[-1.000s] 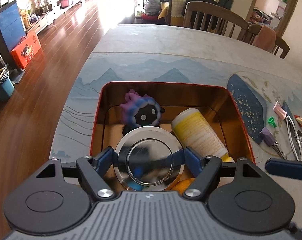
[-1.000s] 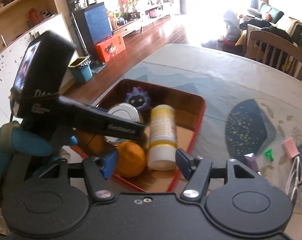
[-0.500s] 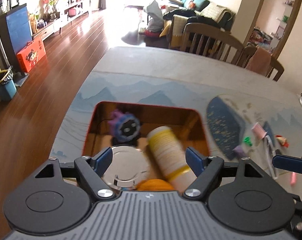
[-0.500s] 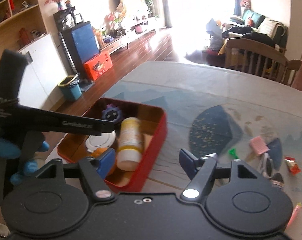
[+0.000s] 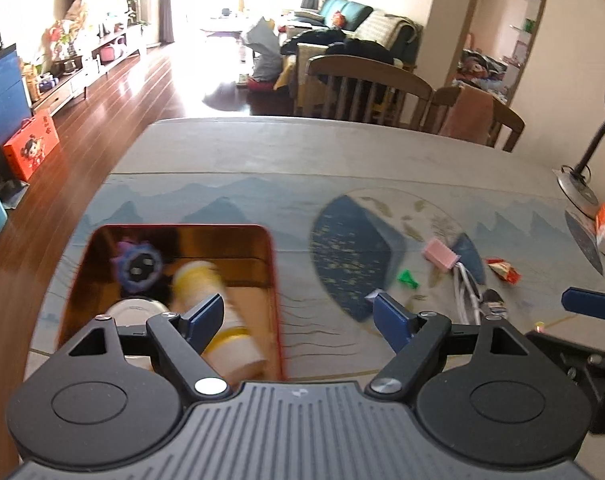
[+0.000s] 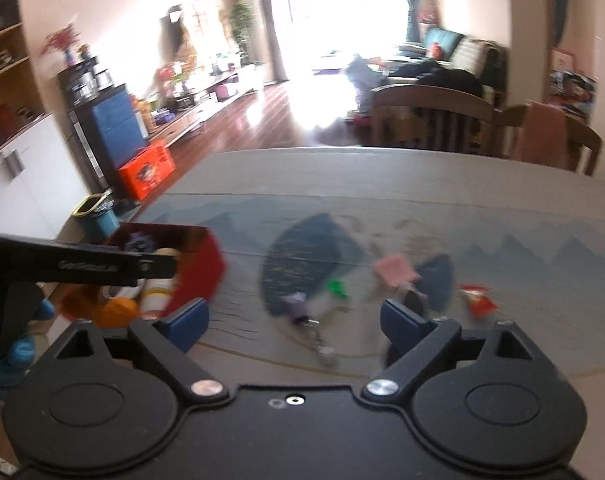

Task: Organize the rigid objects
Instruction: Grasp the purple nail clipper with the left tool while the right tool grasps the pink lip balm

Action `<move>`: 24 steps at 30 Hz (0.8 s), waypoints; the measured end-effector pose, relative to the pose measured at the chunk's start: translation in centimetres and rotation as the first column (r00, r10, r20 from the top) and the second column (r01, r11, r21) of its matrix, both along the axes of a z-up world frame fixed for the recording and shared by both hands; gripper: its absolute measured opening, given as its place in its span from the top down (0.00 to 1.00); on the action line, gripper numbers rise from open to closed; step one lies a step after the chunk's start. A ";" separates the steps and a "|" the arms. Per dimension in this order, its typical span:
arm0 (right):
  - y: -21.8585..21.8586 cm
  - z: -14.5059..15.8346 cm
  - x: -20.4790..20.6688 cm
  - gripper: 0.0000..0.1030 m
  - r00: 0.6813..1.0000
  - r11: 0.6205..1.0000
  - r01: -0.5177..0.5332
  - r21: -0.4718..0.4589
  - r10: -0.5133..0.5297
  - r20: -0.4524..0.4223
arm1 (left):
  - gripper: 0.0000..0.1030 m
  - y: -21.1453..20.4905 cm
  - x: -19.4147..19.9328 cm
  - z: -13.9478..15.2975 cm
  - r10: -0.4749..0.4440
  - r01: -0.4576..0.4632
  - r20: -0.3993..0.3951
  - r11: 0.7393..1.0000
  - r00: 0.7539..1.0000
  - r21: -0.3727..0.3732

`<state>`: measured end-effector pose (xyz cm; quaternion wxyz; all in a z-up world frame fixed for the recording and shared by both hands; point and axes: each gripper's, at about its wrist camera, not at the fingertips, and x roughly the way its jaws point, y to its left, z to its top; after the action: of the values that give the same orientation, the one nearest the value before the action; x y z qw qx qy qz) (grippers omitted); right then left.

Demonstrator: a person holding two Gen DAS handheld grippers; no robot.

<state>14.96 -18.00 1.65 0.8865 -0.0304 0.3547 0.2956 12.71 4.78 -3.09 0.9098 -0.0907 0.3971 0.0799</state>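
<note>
A red tin box (image 5: pixel 276 280) sits at the table's left and holds a purple spiky toy (image 5: pixel 138 266), a white and yellow bottle (image 5: pixel 222 320), a shiny metal lid (image 5: pixel 132 308) and an orange (image 6: pixel 116 312). My left gripper (image 5: pixel 298 318) is open and empty, above the box's right edge. My right gripper (image 6: pixel 294 320) is open and empty over the mat, above a purple nail clipper (image 6: pixel 298 308). The box also shows in the right wrist view (image 6: pixel 200 264). The right wrist view is blurred.
Small items lie on the mat to the right: a pink comb (image 5: pixel 440 254), a green piece (image 5: pixel 408 279), white glasses (image 5: pixel 468 294), a red wrapper (image 5: pixel 502 270). A desk lamp (image 5: pixel 578 188) stands at the far right. Wooden chairs (image 5: pixel 366 88) line the far edge.
My left gripper let go of the metal lid in the box, opened, rose and swung right. My right gripper moved right from the box to above the small items.
</note>
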 end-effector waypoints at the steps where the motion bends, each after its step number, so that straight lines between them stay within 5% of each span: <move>1: -0.7 -0.3 0.3 0.07 1.000 1.000 0.015 -0.002 -0.015 -0.001 | 0.20 -0.6 0.2 -0.1 -0.004 0.004 -0.002 1.000 1.000 0.003; 17: -9.5 -5.4 2.9 0.02 0.984 0.980 0.170 -0.106 -0.174 -0.030 | 0.20 -6.5 5.1 -4.0 0.018 -0.015 -0.070 0.999 0.997 0.038; 24: -10.8 -7.6 4.1 0.06 0.985 0.980 0.144 -0.137 -0.155 -0.079 | 0.20 -7.5 7.4 -6.2 0.039 -0.033 -0.122 0.998 0.992 0.055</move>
<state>19.09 -28.75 -5.93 0.8856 -0.0482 0.4139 0.2053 20.08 -2.70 -9.33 0.8841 -0.0688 0.4483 0.1122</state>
